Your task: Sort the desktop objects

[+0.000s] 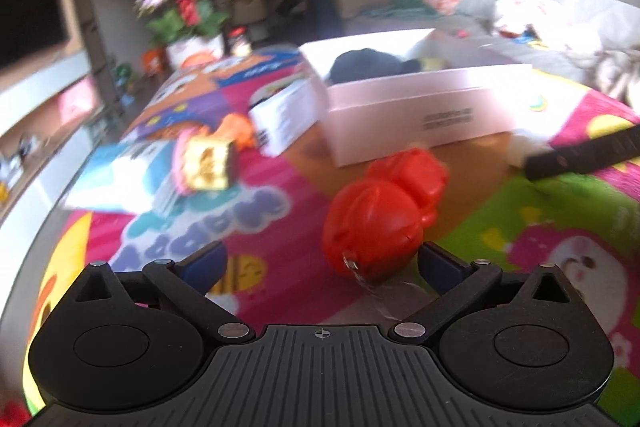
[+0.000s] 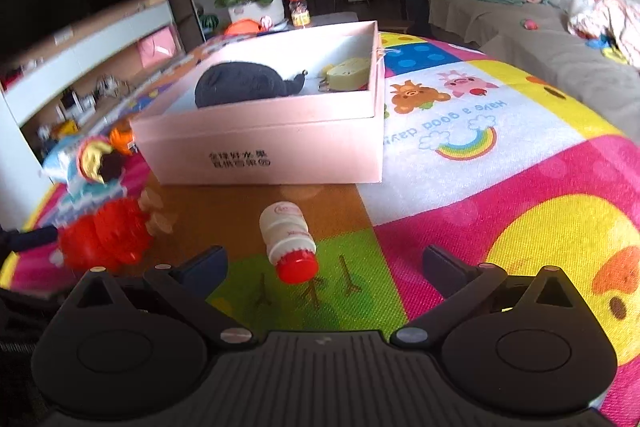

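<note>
While both hand-held grippers (image 1: 320, 259) (image 2: 324, 259) gape empty, the red toy (image 1: 380, 211) lies near the pink box (image 1: 420, 107) front edge.

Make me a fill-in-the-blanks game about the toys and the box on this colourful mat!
1. The little white bottle lying on the mat has a ____ cap.
2. The dark blue plush lies inside the ____ box.
3. The right claw has its jaws ____.
4. The toy in front of the left claw is ____.

Missing words: red; pink; open; red
</note>
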The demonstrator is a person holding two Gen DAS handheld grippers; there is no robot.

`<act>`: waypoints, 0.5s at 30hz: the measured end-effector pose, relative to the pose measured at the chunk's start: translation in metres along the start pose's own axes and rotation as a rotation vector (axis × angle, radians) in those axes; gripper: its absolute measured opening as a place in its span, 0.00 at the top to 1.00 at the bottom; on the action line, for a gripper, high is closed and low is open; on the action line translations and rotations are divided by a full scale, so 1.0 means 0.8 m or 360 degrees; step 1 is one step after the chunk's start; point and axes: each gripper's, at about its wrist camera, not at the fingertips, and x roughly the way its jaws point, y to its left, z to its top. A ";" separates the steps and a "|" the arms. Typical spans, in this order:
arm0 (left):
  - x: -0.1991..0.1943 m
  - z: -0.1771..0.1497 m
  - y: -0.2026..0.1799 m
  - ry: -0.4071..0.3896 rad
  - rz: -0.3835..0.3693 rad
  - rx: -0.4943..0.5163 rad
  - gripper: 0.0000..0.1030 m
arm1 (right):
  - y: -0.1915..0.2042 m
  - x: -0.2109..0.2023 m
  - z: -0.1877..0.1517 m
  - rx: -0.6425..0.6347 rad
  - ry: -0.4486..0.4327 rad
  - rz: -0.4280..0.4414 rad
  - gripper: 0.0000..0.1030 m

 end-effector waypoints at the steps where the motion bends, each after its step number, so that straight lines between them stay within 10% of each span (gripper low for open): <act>1: 0.003 0.000 0.007 0.0032 0.0006 -0.0045 0.00 | 0.006 0.001 -0.001 -0.0042 0.0005 -0.0022 0.00; 7: 0.007 -0.005 0.036 0.0106 -0.0075 -0.0201 0.00 | 0.017 -0.007 -0.007 -0.0182 0.0005 -0.0062 0.00; 12: 0.006 -0.005 0.035 0.0123 -0.0079 -0.0199 0.00 | 0.009 -0.013 -0.008 -0.0262 -0.0101 -0.0399 0.07; 15: 0.007 -0.003 0.033 0.0139 -0.0069 -0.0179 0.00 | -0.005 -0.011 -0.005 -0.0161 -0.0066 -0.0316 0.07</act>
